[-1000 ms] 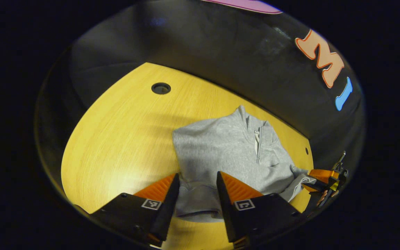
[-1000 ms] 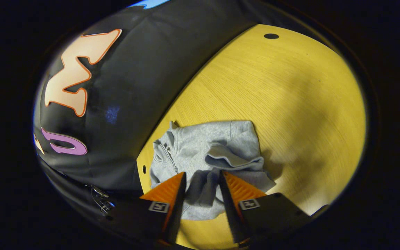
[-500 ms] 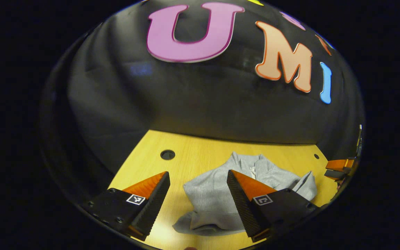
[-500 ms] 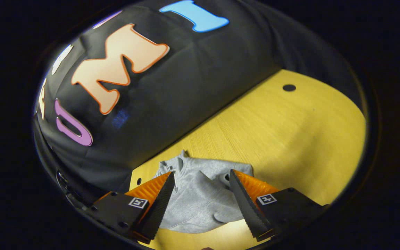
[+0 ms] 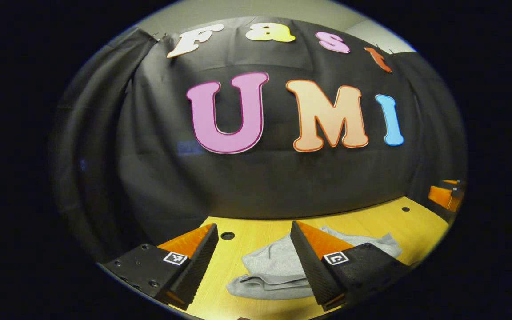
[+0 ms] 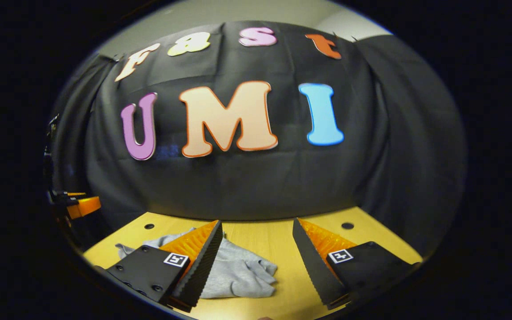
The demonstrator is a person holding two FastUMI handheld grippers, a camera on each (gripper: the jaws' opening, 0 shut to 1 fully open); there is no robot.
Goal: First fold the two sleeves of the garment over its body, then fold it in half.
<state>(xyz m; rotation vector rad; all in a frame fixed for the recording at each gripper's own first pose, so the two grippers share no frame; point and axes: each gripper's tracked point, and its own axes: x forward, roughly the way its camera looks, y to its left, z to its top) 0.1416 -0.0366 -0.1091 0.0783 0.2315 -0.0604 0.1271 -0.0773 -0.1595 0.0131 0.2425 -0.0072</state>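
Both tools gape empty above the desk [image 5: 256,235]: our left tool [image 5: 254,260], right tool [image 6: 257,258]. Garment [image 5: 278,269] lies bunched, long axis unclear; right gripper view catches its rumpled end [image 6: 256,273].

Booth wall [image 5: 256,186] of black cloth, hung in loose folds, draped down to the far edge of the tabletop [image 6: 256,242]. Tabletop yellow wood grain, with round holes [image 5: 227,235] near the back edge (two in the right gripper view). Pale plain wall [image 6: 247,13] above the cloth. Dim light.
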